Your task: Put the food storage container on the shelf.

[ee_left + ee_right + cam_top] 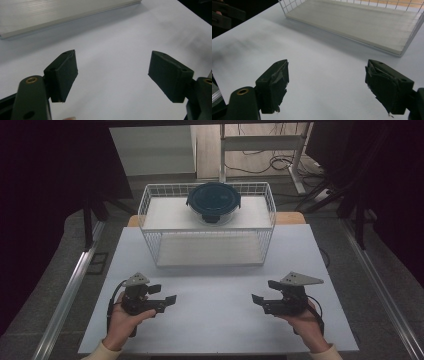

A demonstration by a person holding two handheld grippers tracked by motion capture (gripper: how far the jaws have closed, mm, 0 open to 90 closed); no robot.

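Observation:
A round glass container with a dark blue lid (pixel 213 202) rests on the top shelf of a white wire rack (pixel 150 210) at the back of the white table (pixel 210 280). My left gripper (pixel 166 295) hovers low over the table's front left, held in a hand, pointing right. Its jaws stand open over bare tabletop (pixel 112 75). My right gripper (pixel 264 292) is at the front right, pointing left, also open with nothing between its pads (pixel 325 80). The rack's lower shelf (pixel 362 22) lies ahead of it.
The rack fills the table's back half, with a pale board (pixel 210 251) as its lower shelf. A metal frame leg and cables (pixel 280 160) lie on the floor beyond. Rails (pixel 75 285) run along both sides of the table.

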